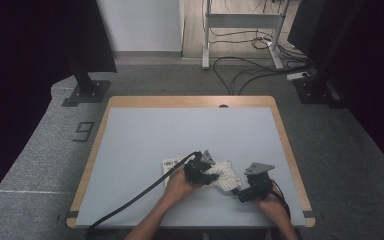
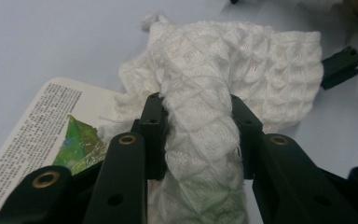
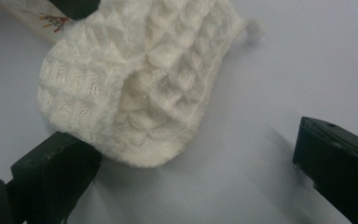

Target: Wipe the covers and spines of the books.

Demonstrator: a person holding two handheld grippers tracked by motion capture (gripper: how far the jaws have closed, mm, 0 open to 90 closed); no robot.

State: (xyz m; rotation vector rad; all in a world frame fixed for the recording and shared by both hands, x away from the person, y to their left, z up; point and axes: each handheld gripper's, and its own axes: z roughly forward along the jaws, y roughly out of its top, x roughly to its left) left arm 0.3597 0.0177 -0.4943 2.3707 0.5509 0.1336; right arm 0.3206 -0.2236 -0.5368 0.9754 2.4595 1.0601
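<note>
A white waffle-knit cloth pouch is pinched in a fold between the jaws of the left gripper, near the front of the pale grey table. It lies partly over a printed paper card. The right gripper is held with jaws wide apart, one jaw touching the pouch's open rim.

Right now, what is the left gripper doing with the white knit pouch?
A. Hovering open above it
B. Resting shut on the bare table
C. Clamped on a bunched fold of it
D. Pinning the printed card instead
C: in the left gripper view the left gripper has both jaws pressed against a bunched fold of the pouch, while the right gripper stands open beside the pouch's mouth.
</note>
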